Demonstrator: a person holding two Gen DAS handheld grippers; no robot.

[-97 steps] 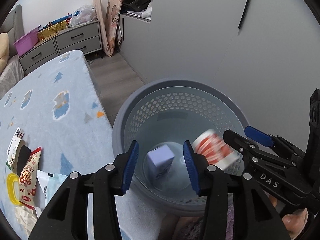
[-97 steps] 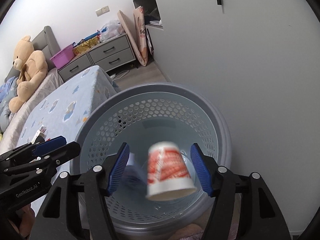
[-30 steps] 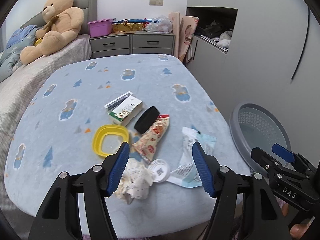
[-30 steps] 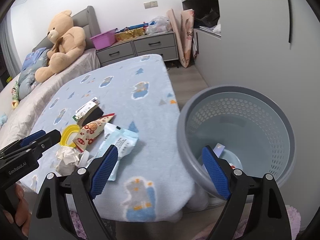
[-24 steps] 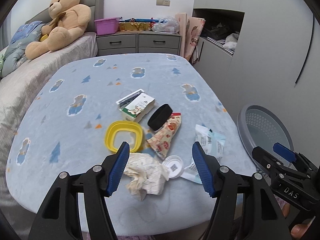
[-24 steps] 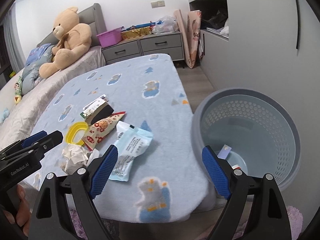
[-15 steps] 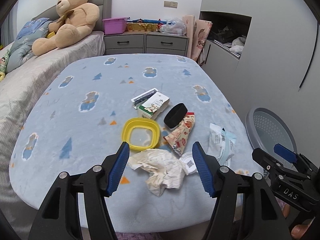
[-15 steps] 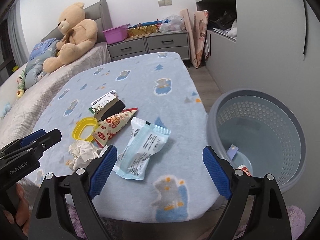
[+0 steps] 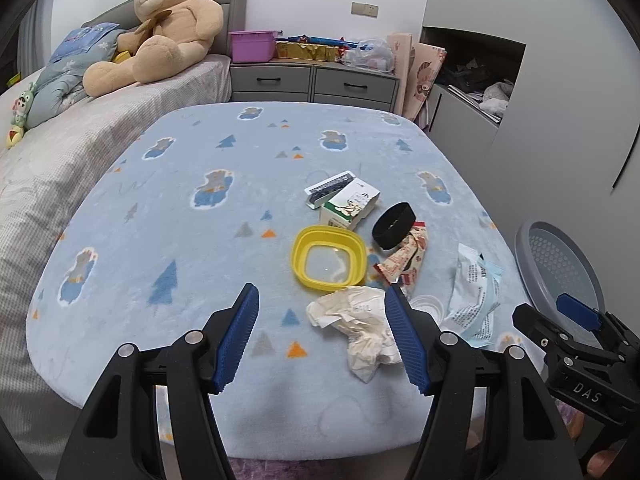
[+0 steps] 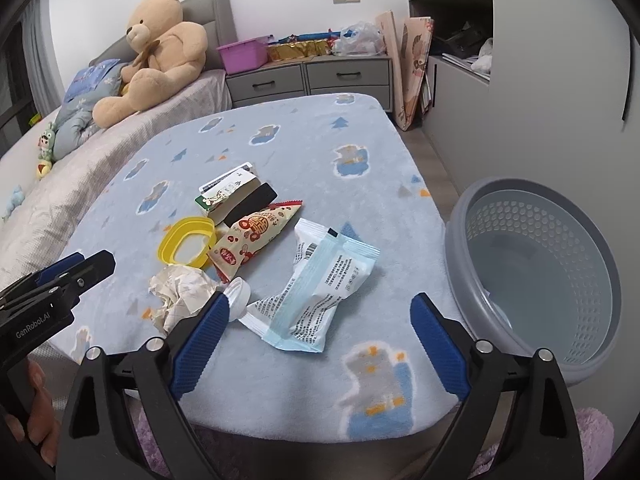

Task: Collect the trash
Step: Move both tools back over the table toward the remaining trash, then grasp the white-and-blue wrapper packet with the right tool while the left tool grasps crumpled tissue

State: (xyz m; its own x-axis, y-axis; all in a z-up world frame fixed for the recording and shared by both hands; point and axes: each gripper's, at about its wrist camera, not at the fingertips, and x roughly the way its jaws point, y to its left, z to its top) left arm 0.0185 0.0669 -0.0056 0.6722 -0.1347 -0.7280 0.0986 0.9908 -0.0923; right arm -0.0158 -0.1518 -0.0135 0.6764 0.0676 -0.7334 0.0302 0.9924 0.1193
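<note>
Trash lies on the blue blanket-covered table (image 9: 200, 240): a crumpled paper wad (image 9: 360, 326) (image 10: 182, 292), a blue-white wrapper (image 9: 474, 296) (image 10: 320, 288), a red-patterned snack bag (image 9: 406, 258) (image 10: 256, 242), a white lid (image 10: 238, 294), a yellow container lid (image 9: 330, 258) (image 10: 186, 246), a green-white carton (image 9: 350, 208) and a black band (image 9: 394, 220). My left gripper (image 9: 322, 338) is open and empty, just left of the paper wad. My right gripper (image 10: 318, 344) is open and empty, near the blue-white wrapper. The grey perforated bin (image 10: 536, 276) (image 9: 560, 268) stands right of the table.
A bed with a large teddy bear (image 9: 160, 24) lies behind left. Grey drawers (image 9: 312, 84) with clutter stand at the back. Grey cabinets (image 9: 520, 80) line the right wall, close to the bin.
Both grippers have swung from above the bin to the table. Over the last second they drifted left, so the trash now sits nearer the jaws.
</note>
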